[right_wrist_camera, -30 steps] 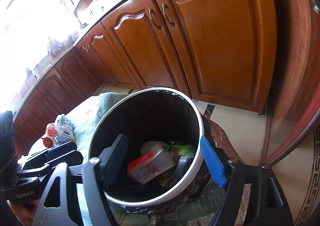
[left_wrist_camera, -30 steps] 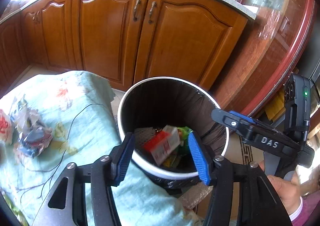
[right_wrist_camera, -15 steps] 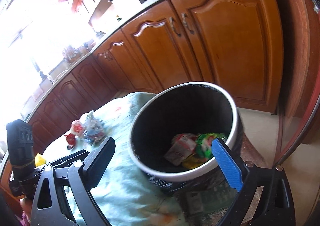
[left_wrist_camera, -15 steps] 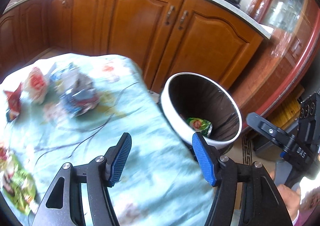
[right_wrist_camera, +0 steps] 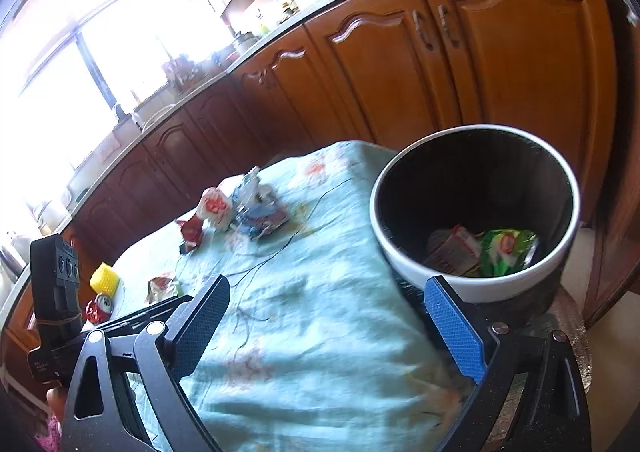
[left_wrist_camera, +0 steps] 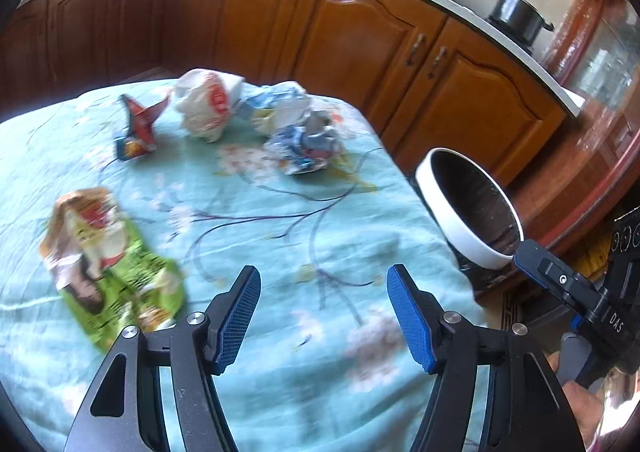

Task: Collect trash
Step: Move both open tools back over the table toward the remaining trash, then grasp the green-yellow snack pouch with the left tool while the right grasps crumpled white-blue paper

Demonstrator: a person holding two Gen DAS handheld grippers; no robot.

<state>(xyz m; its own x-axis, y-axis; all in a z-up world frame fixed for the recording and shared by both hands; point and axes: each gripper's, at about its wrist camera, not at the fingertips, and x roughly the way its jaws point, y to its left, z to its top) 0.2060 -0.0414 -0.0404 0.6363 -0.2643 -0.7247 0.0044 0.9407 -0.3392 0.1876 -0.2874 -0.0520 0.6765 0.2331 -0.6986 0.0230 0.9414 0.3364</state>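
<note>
a few wrappers already lie in the bin (right_wrist_camera: 474, 284) beside the table (left_wrist_camera: 280, 372), while the green packet (left_wrist_camera: 116, 272) and three crumpled pieces wait there; left claw (left_wrist_camera: 324, 316) opening, right claw (right_wrist_camera: 332, 328) wide, both empty.

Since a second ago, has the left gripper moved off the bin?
Yes. The left gripper has swung from over the trash bin to above the tablecloth; empty, jaws opening.

Motion blur smears the green wrapper (left_wrist_camera: 116, 268), leaving its print unreadable. The bin (left_wrist_camera: 460, 208) hides its contents from the left wrist camera.
</note>
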